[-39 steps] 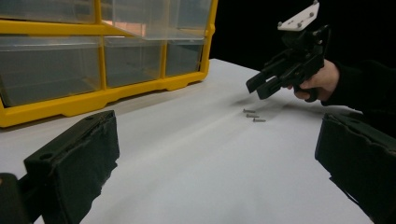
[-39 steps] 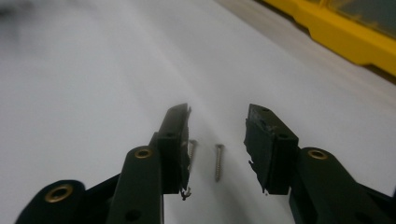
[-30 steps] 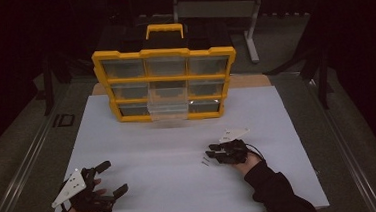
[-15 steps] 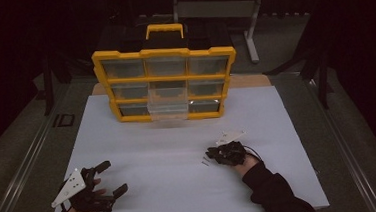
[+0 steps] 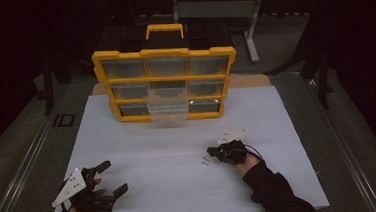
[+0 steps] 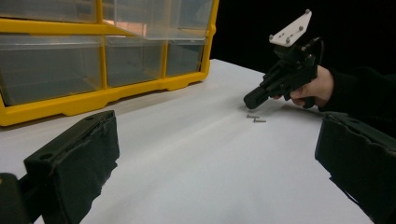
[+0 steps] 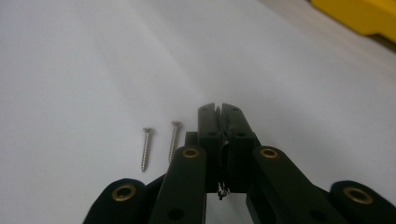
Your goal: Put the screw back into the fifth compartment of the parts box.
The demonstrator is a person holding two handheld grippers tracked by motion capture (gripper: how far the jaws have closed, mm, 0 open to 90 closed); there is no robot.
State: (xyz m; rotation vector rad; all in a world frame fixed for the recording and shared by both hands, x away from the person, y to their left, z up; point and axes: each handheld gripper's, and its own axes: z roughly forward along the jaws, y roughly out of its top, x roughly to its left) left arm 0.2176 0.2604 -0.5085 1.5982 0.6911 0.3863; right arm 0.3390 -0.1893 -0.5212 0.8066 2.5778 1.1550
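Two small silver screws [image 7: 147, 148] lie side by side on the white mat, also seen as tiny specks [image 5: 205, 160] right of the mat's centre. My right gripper [image 7: 219, 109] is shut just to their right, low over the mat, and a bit of metal like a screw tip shows between the backs of its jaws. The high view has this gripper [image 5: 211, 150] close beside the screws. My left gripper [image 5: 112, 177] stands wide open at the mat's near left corner with nothing between its jaws. In the left gripper view its jaws frame the right gripper [image 6: 250, 99] and the screws [image 6: 256, 118].
A yellow parts organizer [image 5: 164, 77] with clear drawers stands upright at the far edge of the white mat [image 5: 144, 154]; one middle-column drawer [image 5: 168, 105] is pulled out toward me. Dark floor and a metal stand lie beyond the table.
The right gripper has shifted slightly left by the screws. The left gripper has stayed where it was.
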